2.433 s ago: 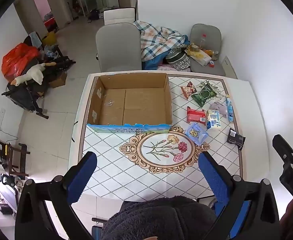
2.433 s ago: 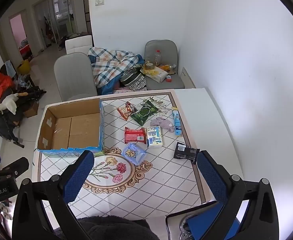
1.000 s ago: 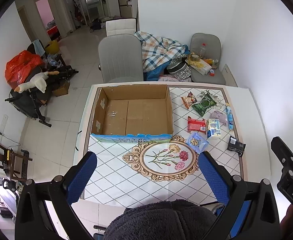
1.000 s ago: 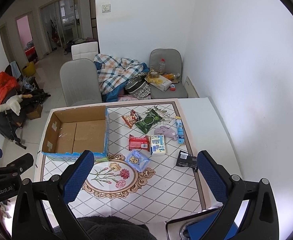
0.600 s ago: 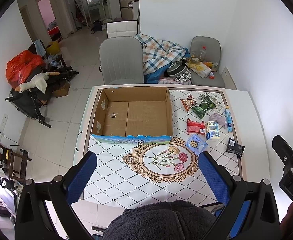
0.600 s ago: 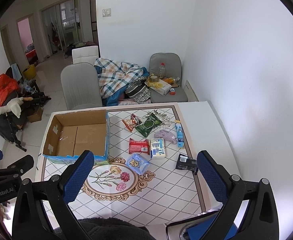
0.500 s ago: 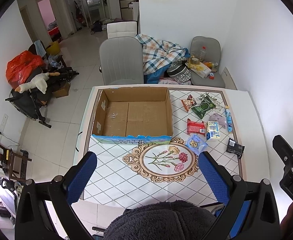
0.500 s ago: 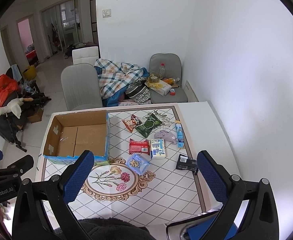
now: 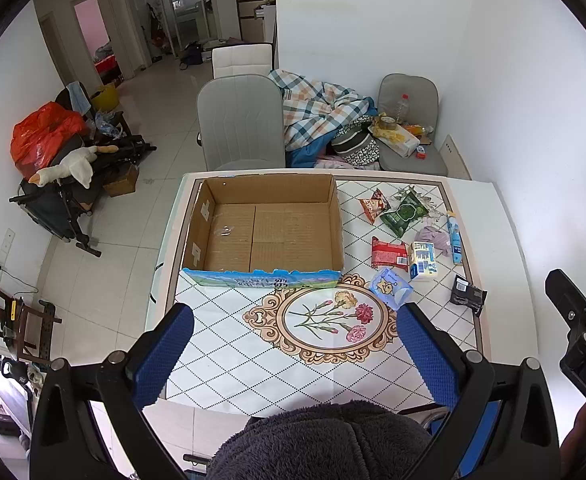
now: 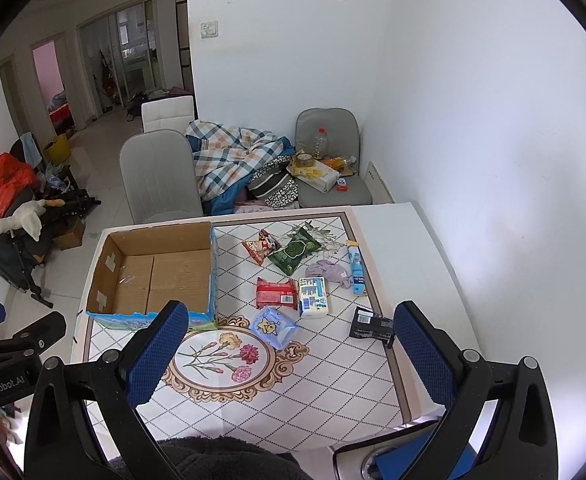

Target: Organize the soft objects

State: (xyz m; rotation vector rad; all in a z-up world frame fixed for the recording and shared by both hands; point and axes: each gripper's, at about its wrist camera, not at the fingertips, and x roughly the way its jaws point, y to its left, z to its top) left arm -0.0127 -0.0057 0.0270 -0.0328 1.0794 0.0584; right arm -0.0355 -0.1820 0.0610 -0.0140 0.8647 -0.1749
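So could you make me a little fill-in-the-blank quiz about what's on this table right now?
1. The cardboard box has ____ items inside.
2. The red packet lies directly beside the ____ and blue packet.
3. Both the left hand-held gripper and the right hand-held gripper have their jaws ____.
4. The purple cloth lies to the ____ of the box.

Missing words: no; white; open; right

Brown box, red packet, green packet.
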